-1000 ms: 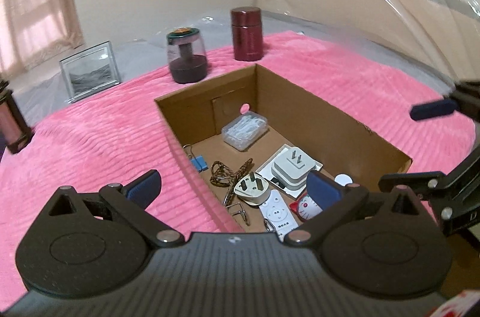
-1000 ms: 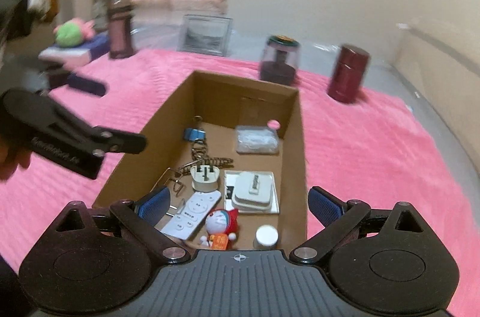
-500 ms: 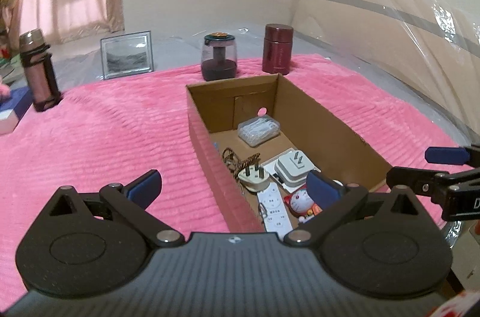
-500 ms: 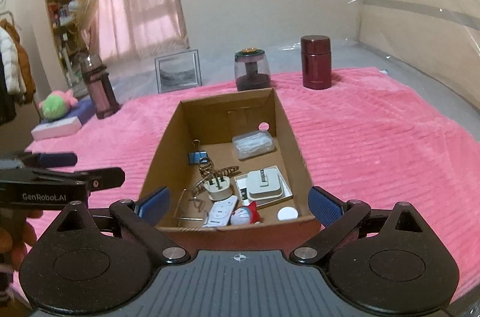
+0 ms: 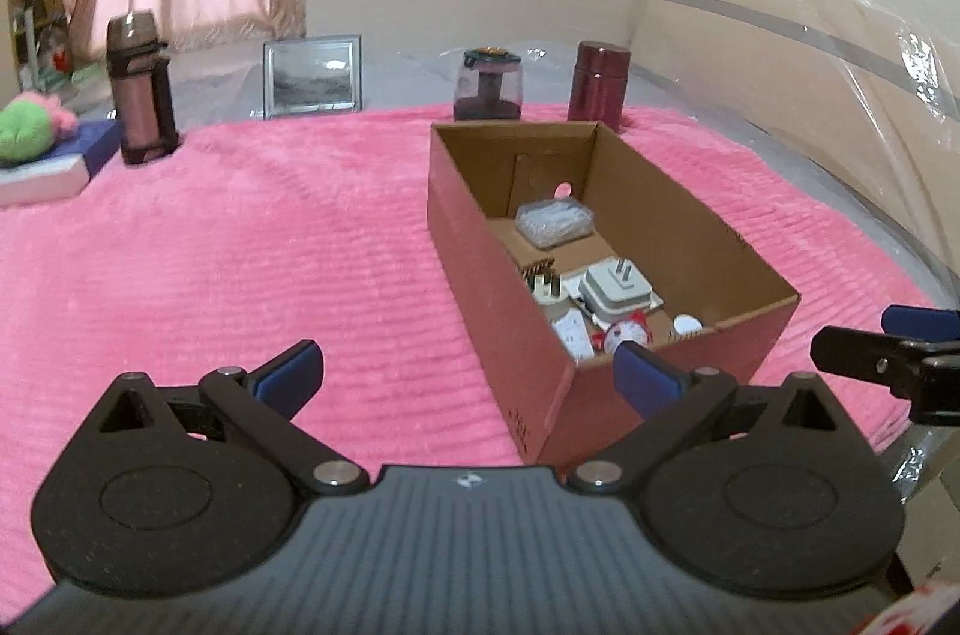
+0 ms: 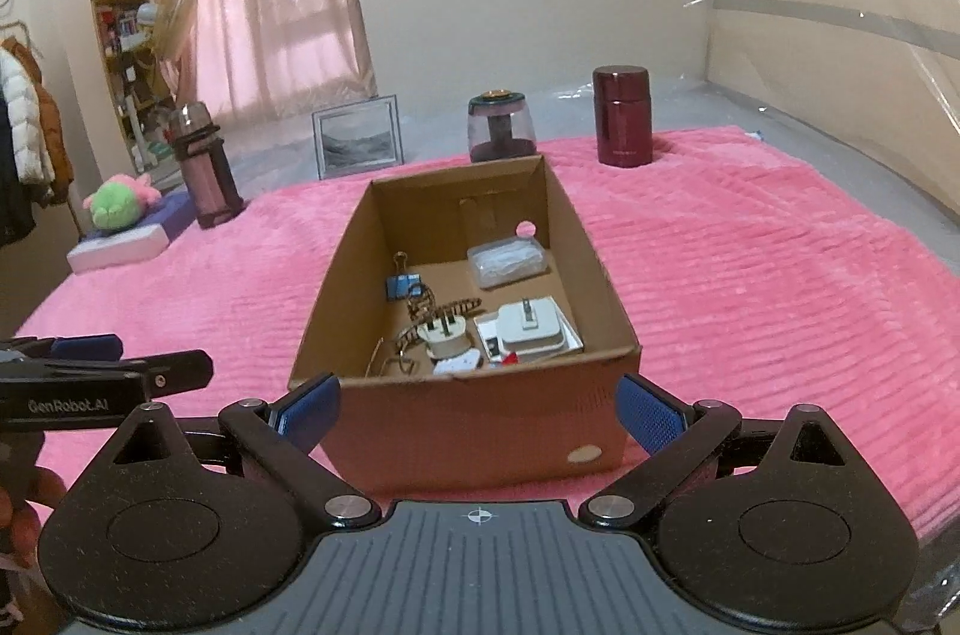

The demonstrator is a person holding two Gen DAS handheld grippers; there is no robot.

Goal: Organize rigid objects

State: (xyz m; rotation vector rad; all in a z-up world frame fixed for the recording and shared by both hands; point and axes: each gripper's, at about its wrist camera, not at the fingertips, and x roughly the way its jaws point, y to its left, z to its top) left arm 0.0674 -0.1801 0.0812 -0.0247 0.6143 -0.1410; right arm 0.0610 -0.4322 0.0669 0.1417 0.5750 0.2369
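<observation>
An open cardboard box [image 6: 600, 287] [image 5: 480, 287] stands on the pink blanket. Inside lie a clear plastic case [image 6: 507, 263], a white square adapter [image 6: 531, 323], a cream plug [image 6: 443, 332], a blue binder clip [image 6: 401, 285], a white remote [image 5: 573, 332] and a red-and-white toy [image 5: 624, 335]. My left gripper [image 5: 465, 374] is open and empty, low and in front of the box's near left corner. My right gripper [image 6: 480, 407] is open and empty, just in front of the box's near wall. Each gripper shows at the edge of the other's view.
Behind the box stand a dark red flask [image 6: 621, 116], a purple jar with a green lid [image 6: 501, 125], a picture frame [image 6: 359, 144] and a brown bottle [image 6: 207, 164]. A green plush [image 6: 117, 203] lies on a book at the left. A plastic-wrapped headboard [image 6: 840, 53] runs along the right.
Both grippers have pulled back and down from above the box; they now sit in front of its near wall, still open and empty. The box contents look unmoved.
</observation>
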